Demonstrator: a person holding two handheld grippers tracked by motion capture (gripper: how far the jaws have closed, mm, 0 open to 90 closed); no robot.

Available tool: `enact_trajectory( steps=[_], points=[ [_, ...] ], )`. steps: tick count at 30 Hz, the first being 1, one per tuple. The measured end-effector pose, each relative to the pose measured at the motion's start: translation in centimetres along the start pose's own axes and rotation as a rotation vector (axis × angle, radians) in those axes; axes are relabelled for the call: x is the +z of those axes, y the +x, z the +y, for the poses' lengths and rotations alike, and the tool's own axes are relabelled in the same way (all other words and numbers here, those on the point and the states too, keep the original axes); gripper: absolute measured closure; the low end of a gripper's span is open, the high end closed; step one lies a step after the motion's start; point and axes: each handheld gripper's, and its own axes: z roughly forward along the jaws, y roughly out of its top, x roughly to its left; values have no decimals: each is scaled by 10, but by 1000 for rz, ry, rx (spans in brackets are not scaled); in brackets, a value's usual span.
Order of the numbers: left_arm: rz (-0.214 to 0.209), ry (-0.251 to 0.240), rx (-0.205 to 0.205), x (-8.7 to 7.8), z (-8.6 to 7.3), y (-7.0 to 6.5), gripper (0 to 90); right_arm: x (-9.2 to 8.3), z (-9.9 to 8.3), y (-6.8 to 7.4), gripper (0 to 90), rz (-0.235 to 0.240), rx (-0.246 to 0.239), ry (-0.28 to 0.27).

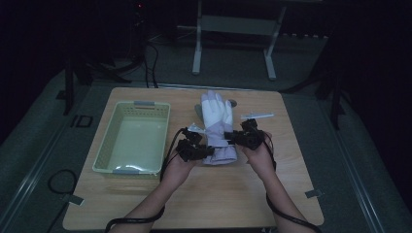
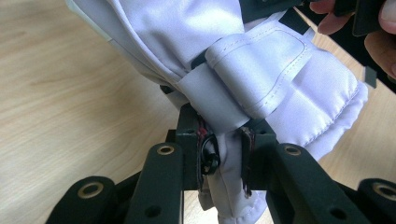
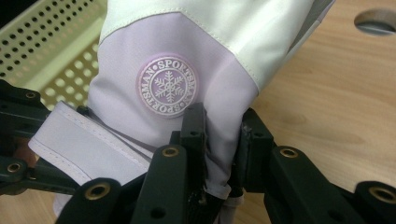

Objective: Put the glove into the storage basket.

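Two forearms come in from the near edge of the table (image 1: 145, 204), and each hand holds a black gripper at the cuff end of a white glove (image 1: 217, 127). The glove lies near the middle of the table, fingers pointing to the far side, cuff toward the person.

Left gripper (image 1: 206, 151) is at the left side of the cuff. In the left gripper view its jaws are closed on a fold of the white cuff fabric (image 2: 226, 161), and the fabric fills the narrow space between them. Just above the jaws a pale strap (image 2: 261, 70) with stitched edges crosses the glove.

Right gripper (image 1: 234, 137) is at the right side of the glove, a little farther from the person than the left one. In the right gripper view its jaws are closed on the lilac fabric (image 3: 219, 154) at the edge of the glove, just below a round badge (image 3: 168, 86) with a snowflake. The wrist strap hangs to the left in this view, and the other gripper touches it there.

A pale green basket (image 1: 132, 137) with perforated walls stands to the left of the glove, near the left gripper but apart from it. A small white strip (image 1: 257, 115) lies on the table to the right of the glove fingers. A round hole (image 3: 376, 21) is in the table top beyond the glove.
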Motion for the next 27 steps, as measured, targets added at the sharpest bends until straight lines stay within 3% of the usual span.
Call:
enact_trajectory(
  steps=[12, 27],
  points=[
    [24, 22, 30, -40, 9, 12, 735, 0, 25, 32, 754, 9, -39, -27],
    [84, 43, 35, -92, 7, 35, 735, 18, 54, 77, 754, 48, -66, -47]
  ],
)
